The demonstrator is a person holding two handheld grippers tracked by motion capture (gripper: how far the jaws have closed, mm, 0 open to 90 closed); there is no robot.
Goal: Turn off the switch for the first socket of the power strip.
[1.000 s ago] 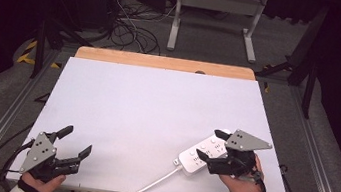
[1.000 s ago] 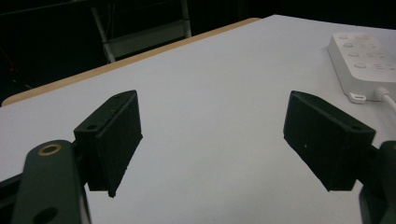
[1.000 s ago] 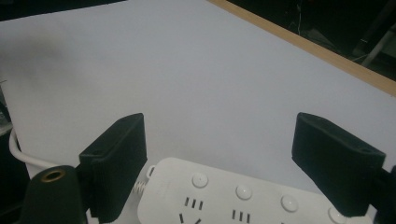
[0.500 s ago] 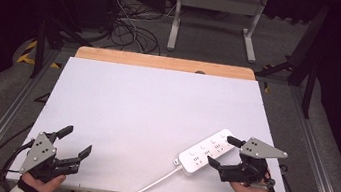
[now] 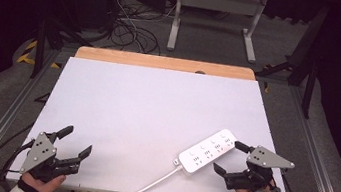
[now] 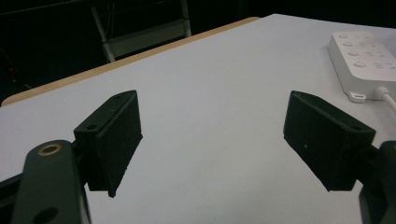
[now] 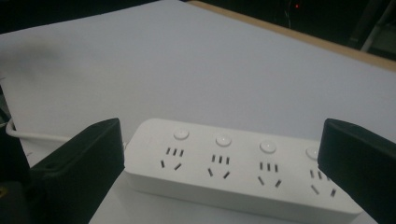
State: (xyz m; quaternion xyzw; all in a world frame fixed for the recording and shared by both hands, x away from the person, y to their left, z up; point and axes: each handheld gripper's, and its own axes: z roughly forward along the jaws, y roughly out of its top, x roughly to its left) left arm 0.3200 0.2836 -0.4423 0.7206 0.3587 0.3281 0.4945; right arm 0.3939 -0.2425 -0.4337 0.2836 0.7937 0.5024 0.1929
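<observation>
White power strip (image 5: 207,151) on the table (image 5: 157,104), just ahead of the released right claw (image 5: 233,159), untouched, left claw (image 5: 76,142) released, well apart

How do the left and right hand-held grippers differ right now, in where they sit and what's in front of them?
The left hand-held gripper sits at the table's near left corner with only bare surface between its jaws; the right hand-held gripper sits at the near right, beside the power strip. In the right gripper view the strip lies just ahead of the jaws, untouched; in the left gripper view it is far off to the side. Both are open and hold nothing.
</observation>
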